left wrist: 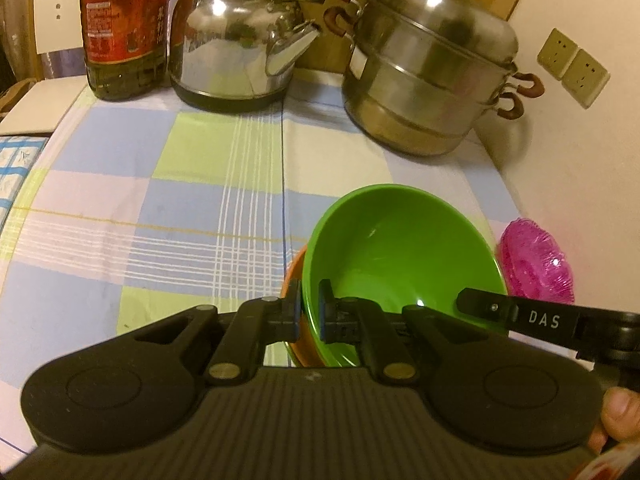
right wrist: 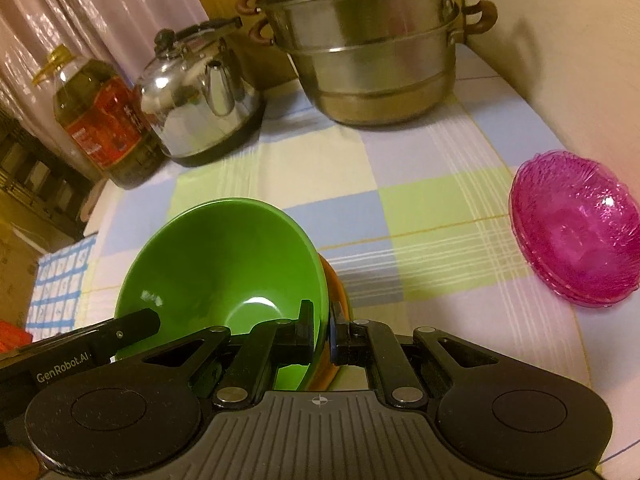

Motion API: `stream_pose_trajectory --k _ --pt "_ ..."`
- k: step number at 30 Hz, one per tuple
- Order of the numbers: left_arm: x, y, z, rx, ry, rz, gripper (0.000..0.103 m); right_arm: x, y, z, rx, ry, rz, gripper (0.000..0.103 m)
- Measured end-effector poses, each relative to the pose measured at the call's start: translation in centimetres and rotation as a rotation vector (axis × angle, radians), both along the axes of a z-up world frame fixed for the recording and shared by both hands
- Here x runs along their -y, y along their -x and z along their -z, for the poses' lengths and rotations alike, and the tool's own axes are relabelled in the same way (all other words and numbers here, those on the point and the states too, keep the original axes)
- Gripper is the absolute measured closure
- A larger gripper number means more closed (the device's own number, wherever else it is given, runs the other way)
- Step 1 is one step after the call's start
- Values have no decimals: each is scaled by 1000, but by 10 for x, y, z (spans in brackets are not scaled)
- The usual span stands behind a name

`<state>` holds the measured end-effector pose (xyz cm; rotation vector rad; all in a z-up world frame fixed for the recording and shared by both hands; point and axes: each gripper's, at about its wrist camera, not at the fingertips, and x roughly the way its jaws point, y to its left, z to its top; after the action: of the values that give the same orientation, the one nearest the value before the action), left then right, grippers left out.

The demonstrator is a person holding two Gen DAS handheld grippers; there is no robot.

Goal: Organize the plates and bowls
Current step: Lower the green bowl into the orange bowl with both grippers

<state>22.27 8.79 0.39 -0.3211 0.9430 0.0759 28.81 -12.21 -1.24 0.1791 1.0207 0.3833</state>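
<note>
Left gripper (left wrist: 309, 312) here — matte black throughout, ribbed grey-black grip plate at the base, two round black discs flanking it, brass-toned pivot screws on the linkage arms, blue pads lining the fingers. Right gripper (right wrist: 321, 332) is the same build, with a small crosshair mark on its ribbed plate — white "DAS" and "GenRobot.AI" lettering along its sides.

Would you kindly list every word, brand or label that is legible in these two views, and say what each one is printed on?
"DAS": white letters on the right gripper's finger crossing the left wrist view.
"GenRobot.AI": on the left gripper's finger crossing the right wrist view.
Red label on the oil bottle: printed characters, too blurred to read.
Blue-and-white patterned sheet at the table edge: marks too small to read.
</note>
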Motion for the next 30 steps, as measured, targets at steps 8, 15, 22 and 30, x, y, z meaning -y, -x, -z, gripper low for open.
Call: stream_pose_trajectory --k 8,15,22,30 --pt "-3 -5 15 -14 6 5 97 -9 -4 7 14 54 -21 96" --pt "-2 -8 19 -15 -2 8 97 -15 -4 11 33 89 -37 96" --pt "-5 -7 24 -18 -1 1 97 -23 0 15 60 133 -72 96" --pt "-5 -8 26 -18 4 0 97 -25 -1 16 64 147 -87 95"
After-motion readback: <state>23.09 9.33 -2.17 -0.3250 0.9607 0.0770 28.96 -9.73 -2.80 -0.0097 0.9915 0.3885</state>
